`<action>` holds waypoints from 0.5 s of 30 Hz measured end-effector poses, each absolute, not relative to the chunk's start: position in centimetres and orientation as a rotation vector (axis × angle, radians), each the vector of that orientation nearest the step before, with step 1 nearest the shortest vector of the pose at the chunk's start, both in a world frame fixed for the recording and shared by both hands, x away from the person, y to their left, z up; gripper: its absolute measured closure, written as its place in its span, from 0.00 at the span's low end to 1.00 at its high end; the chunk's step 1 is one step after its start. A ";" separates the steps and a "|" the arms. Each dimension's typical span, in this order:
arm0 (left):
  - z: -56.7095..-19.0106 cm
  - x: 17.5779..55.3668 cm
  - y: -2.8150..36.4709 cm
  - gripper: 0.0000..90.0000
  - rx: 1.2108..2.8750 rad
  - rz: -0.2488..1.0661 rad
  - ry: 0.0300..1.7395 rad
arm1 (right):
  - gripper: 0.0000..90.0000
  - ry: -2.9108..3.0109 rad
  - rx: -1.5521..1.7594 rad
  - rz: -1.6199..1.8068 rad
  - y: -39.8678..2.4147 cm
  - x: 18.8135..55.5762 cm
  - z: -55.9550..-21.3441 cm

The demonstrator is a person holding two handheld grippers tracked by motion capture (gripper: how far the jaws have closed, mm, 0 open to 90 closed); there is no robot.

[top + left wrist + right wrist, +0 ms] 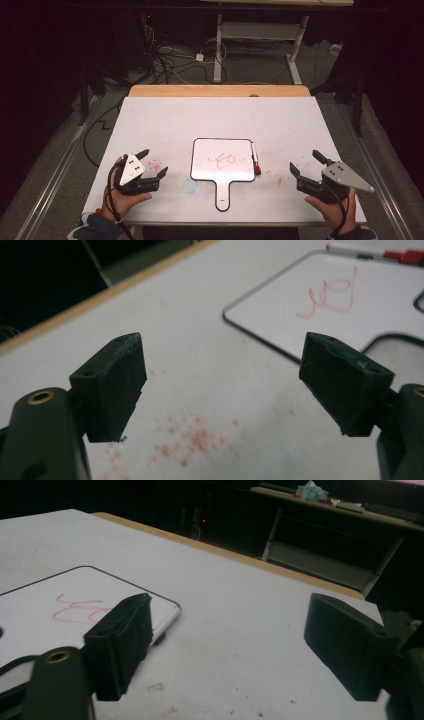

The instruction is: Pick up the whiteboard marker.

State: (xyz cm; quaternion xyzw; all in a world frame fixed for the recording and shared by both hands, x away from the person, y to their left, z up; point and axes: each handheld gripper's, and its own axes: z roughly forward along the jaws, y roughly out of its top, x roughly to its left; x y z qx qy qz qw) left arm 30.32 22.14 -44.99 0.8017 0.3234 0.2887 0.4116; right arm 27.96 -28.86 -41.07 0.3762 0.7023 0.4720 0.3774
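The small whiteboard point(222, 159) with a red scribble lies at the table's point(165, 120) centre, a marker point(255, 159) along its 3 o'clock edge, seemingly red-capped. The left gripper point(152, 162) rests at its 9 o'clock, jaws spread and empty. The right gripper point(306, 163) sits at 3 o'clock, jaws likewise spread on nothing.

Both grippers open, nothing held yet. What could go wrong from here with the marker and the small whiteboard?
1. The marker lies along the right edge of the whiteboard; a grab by the right gripper may roll it off the edge or shift the board.
2. The red scribble sits mid-board; a jaw dragged across could smear it.
3. The board lies loose on the table, so without the left gripper steadying the handle, it may slide.
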 end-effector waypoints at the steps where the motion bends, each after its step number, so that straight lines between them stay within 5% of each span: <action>1: -45.2 30.3 22.3 0.20 2.030 0.726 0.814 | 0.27 1.829 0.958 1.221 -28.9 27.3 -41.5; 15: -46.3 31.3 21.8 0.21 2.107 0.686 0.769 | 0.33 2.070 1.136 1.193 -29.0 30.3 -42.4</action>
